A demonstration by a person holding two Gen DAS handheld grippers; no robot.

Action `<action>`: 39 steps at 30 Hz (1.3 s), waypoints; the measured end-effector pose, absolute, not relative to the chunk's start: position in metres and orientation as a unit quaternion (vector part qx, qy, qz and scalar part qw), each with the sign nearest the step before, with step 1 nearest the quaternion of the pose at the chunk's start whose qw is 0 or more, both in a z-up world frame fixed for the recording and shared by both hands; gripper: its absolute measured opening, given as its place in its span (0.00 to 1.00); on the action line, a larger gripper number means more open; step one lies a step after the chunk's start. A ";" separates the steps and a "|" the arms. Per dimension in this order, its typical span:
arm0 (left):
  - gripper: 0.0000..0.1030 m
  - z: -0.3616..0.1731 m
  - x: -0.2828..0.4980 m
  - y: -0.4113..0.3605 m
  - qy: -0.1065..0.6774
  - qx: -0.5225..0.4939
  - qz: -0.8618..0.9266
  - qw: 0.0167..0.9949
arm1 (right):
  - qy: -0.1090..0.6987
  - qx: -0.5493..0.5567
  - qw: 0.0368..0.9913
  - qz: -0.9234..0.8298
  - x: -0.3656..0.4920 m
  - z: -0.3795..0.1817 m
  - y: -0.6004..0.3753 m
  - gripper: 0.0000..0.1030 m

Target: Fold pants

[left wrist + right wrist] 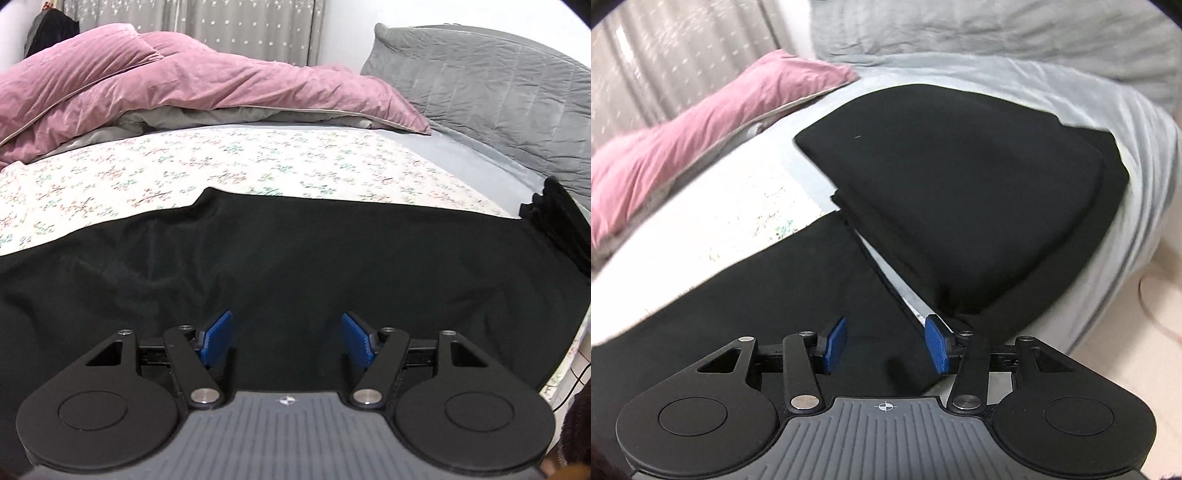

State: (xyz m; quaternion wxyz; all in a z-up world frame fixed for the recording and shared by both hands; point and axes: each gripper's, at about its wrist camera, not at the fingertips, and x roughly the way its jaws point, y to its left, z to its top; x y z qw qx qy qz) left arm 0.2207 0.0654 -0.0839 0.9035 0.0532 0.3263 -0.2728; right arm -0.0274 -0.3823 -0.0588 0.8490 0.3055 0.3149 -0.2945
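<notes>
Black pants (295, 251) lie spread flat across the floral bed sheet (184, 170) in the left wrist view. My left gripper (287, 338) is open with blue pads, just above the near part of the fabric, holding nothing. In the right wrist view the pants (798, 295) run under my right gripper (884, 341), which is open and empty. A folded black stack (960, 192) lies just beyond it, to the right, on the grey sheet. It also shows at the right edge of the left wrist view (557, 218).
A pink duvet (166, 81) is bunched along the far side of the bed. A grey quilted pillow (498, 92) lies at the far right. The bed edge and pale floor (1137, 332) are at the right. Curtains (221, 26) hang behind.
</notes>
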 end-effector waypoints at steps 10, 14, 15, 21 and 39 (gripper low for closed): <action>0.73 -0.083 0.214 0.060 0.321 0.058 -0.291 0.899 | 0.343 0.307 0.837 -0.295 -0.018 -0.077 -0.400 0.44; 0.73 -0.085 0.216 0.060 0.326 0.058 -0.292 0.897 | 0.369 0.290 0.827 -0.309 -0.008 -0.092 -0.403 0.44; 0.73 -0.085 0.216 0.060 0.329 0.056 -0.292 0.897 | 0.374 0.287 0.826 -0.309 -0.005 -0.095 -0.404 0.45; 0.74 -0.087 0.220 0.058 0.349 0.043 -0.297 0.888 | 0.400 0.246 0.829 -0.305 0.010 -0.100 -0.400 0.51; 0.74 -0.091 0.227 0.060 0.417 -0.079 -0.342 0.838 | 0.342 0.244 0.892 -0.168 0.011 -0.037 -0.354 0.06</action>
